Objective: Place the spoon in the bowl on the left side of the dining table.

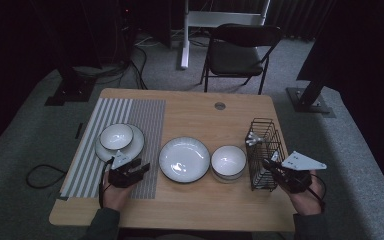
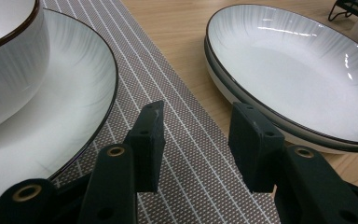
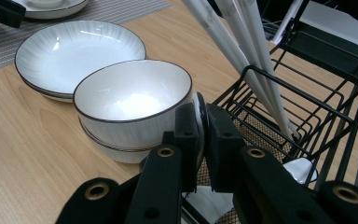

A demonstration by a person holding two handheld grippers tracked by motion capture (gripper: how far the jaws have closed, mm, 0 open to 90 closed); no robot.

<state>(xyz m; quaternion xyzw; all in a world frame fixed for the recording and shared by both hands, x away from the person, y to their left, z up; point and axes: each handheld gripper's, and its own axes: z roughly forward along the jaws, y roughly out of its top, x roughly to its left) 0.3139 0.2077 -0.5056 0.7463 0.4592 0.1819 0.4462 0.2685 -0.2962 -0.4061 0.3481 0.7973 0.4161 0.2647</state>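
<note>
My right gripper (image 3: 199, 128) is shut on the thin dark-rimmed edge of a white spoon (image 3: 198, 108) at the near corner of the black wire basket (image 3: 307, 109). Long white utensil handles (image 3: 242, 42) lean up out of that basket. In the high view my right gripper (image 1: 268, 164) sits at the basket's (image 1: 265, 150) front side. My left gripper (image 2: 196, 135) is open with nothing between its pads, low over the striped placemat (image 2: 191, 158). It hovers between a white plate (image 2: 74, 107) bearing a bowl (image 2: 4, 60) and a deep white plate (image 2: 298, 70).
Stacked white bowls (image 3: 130, 100) stand just left of the basket, with stacked deep plates (image 3: 74, 51) beyond them. In the high view the placemat (image 1: 145, 115) covers the table's left part. A folding chair (image 1: 237, 50) stands behind the table.
</note>
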